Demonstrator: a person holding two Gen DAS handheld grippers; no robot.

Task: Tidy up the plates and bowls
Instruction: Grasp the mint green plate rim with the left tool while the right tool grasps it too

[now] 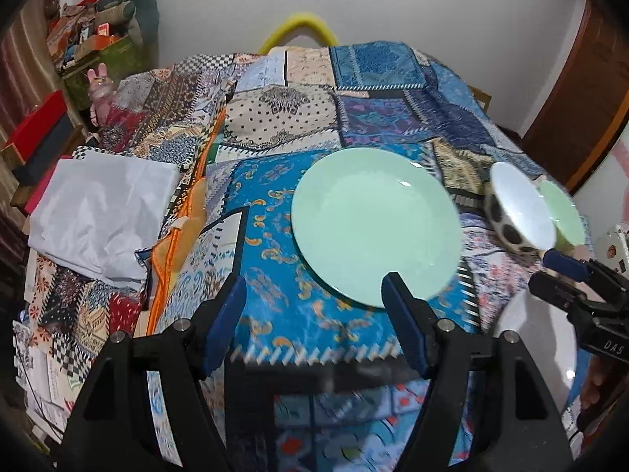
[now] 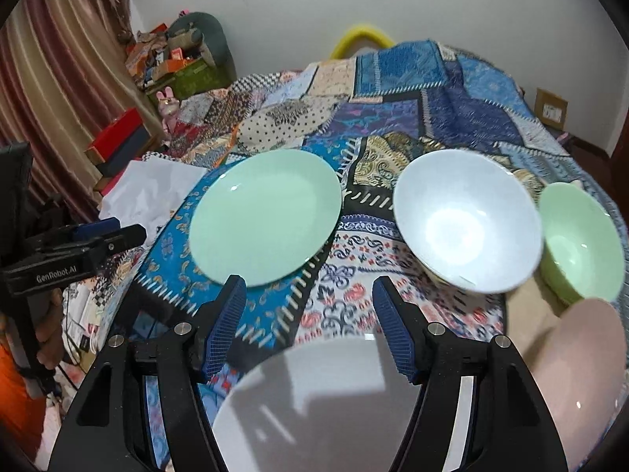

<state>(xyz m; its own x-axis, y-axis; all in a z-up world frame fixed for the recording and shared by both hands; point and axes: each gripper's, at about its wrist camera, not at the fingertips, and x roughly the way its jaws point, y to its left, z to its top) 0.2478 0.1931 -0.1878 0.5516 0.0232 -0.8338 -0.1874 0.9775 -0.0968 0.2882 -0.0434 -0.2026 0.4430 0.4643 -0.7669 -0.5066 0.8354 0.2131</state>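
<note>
Your mint plate looks like glazed ceramic, smooth and glossy, with small bright highlights near its rim. The white bowl and the green bowl shine the same way. The white plate nearest you is glossy enough to mirror shadows; the pink plate looks smooth too. Under them the patchwork quilt is matt woven cloth. Your right tongs have matt black plastic arms, ribbed blue pads and shiny metal pins.

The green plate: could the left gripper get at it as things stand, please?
Probably yes: the left gripper is open, and the green plate lies flat just ahead of it, with its near rim beside the right finger and nothing between them.
</note>
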